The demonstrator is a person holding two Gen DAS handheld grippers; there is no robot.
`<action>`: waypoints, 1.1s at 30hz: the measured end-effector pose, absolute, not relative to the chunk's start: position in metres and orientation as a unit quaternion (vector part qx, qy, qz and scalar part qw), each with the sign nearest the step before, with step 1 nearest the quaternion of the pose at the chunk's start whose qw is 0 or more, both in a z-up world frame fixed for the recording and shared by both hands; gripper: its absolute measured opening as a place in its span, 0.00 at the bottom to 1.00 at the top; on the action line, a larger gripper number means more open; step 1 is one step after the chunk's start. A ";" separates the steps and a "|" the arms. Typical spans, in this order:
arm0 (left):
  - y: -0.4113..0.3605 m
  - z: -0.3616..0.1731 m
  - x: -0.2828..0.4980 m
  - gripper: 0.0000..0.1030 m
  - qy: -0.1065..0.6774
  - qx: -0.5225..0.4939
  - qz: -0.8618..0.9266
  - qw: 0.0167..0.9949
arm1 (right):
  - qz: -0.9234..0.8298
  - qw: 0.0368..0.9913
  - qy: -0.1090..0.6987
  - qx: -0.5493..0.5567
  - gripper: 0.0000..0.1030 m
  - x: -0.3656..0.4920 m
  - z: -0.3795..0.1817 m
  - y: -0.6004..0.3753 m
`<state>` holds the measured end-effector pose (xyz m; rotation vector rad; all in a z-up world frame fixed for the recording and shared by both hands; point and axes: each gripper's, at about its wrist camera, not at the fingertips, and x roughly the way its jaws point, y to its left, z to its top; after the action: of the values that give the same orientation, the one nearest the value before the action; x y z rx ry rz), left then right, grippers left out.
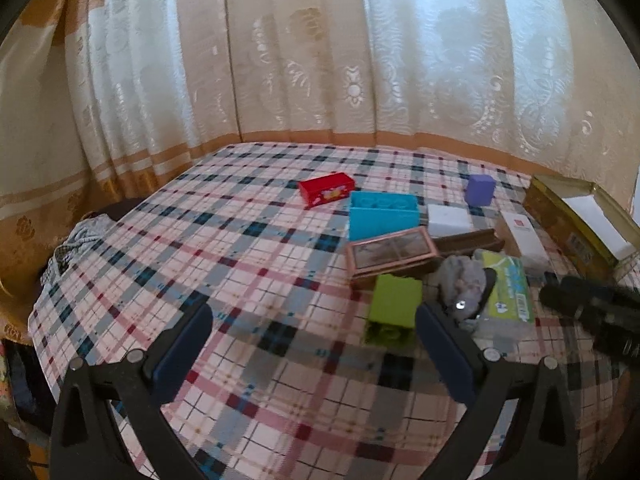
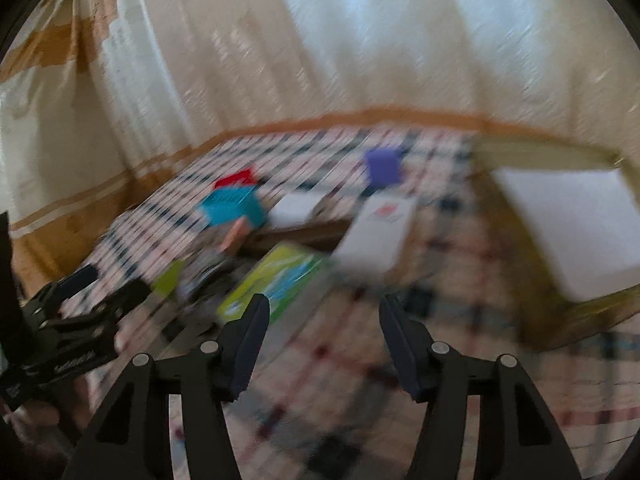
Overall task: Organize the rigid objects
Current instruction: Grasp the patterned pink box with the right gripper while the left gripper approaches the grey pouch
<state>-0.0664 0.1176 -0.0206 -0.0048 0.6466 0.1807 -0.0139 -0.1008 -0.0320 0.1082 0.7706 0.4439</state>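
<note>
On the plaid tablecloth [image 1: 240,256] lie a red box [image 1: 327,189], a blue block [image 1: 383,213], a purple block [image 1: 480,189], a white block [image 1: 449,219], a pink-framed glass box [image 1: 392,255], a green block [image 1: 394,307], a grey cloth lump [image 1: 464,280] and a green tissue pack [image 1: 508,292]. My left gripper [image 1: 314,316] is open and empty, just left of the green block. My right gripper [image 2: 324,312] is open and empty above the cloth, in front of the tissue pack [image 2: 276,280] and a white carton [image 2: 380,228]. The right wrist view is blurred.
An open gold box with a white lining [image 1: 580,216] stands at the right; it also shows in the right wrist view [image 2: 568,220]. Lace curtains [image 1: 320,60] hang behind the table. Crumpled fabric [image 1: 76,240] lies off the left edge. The other gripper shows at the right [image 1: 596,312].
</note>
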 end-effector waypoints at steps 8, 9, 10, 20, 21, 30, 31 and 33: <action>0.119 -0.017 -0.073 1.00 0.311 0.002 0.072 0.948 | 0.146 0.925 0.347 0.046 0.58 -0.013 -0.024 -0.111; 0.119 -0.016 -0.072 1.00 0.311 0.000 0.071 0.948 | 0.136 0.926 0.349 0.052 0.58 -0.008 -0.023 -0.115; 0.118 -0.016 -0.072 1.00 0.311 -0.003 0.069 0.948 | 0.127 0.926 0.351 0.056 0.58 -0.002 -0.022 -0.118; 0.117 -0.015 -0.070 1.00 0.310 0.002 0.065 0.948 | 0.128 0.895 0.420 0.081 0.59 0.073 -0.047 -0.101; 0.117 -0.015 -0.069 1.00 0.310 0.003 0.066 0.948 | 0.129 0.897 0.416 0.078 0.58 0.074 -0.047 -0.101; 0.112 -0.017 -0.060 1.00 0.315 0.000 0.051 0.948 | 0.160 0.889 0.426 0.060 0.28 0.068 -0.048 -0.112; 0.111 -0.018 -0.060 1.00 0.315 0.001 0.050 0.948 | 0.163 0.888 0.424 0.070 0.28 0.068 -0.047 -0.117; 0.111 -0.019 -0.059 1.00 0.318 0.001 0.051 0.947 | 0.165 0.886 0.425 0.077 0.27 0.067 -0.047 -0.119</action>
<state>-0.0592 0.1110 -0.0188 0.0021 0.6466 0.1045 0.0674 -0.1195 -0.0475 0.1600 0.8844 0.3437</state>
